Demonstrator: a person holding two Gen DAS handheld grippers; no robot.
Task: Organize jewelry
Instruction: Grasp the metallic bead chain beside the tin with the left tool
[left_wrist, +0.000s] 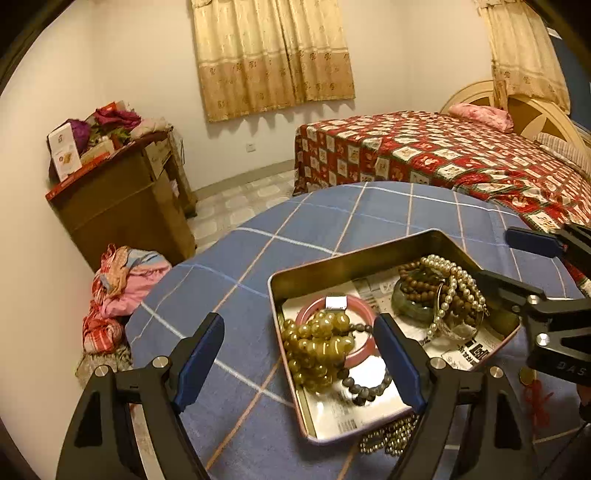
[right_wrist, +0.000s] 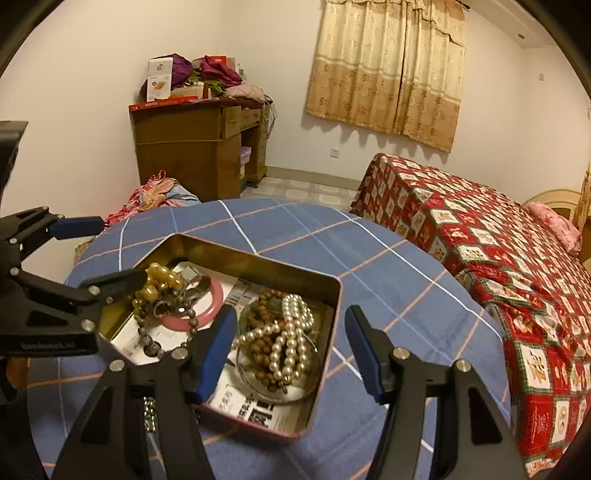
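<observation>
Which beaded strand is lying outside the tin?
The small gold-bead strand on the blue cloth by the tin's near edge. The amber, grey, brown and pearl strands all lie inside.

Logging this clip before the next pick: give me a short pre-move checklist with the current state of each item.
1. Left claw open, holding nothing: ok.
2. Right claw open, holding nothing: ok.
3. Tin flat on the blue checked cloth: ok.
4. Pearl strand free of the brown beads: not ok, they lie piled together.
5. All jewelry inside the tin: not ok, a gold chain lies outside its near wall.
6. Pink bangle unobstructed: not ok, yellow-green beads overlap it.
</observation>
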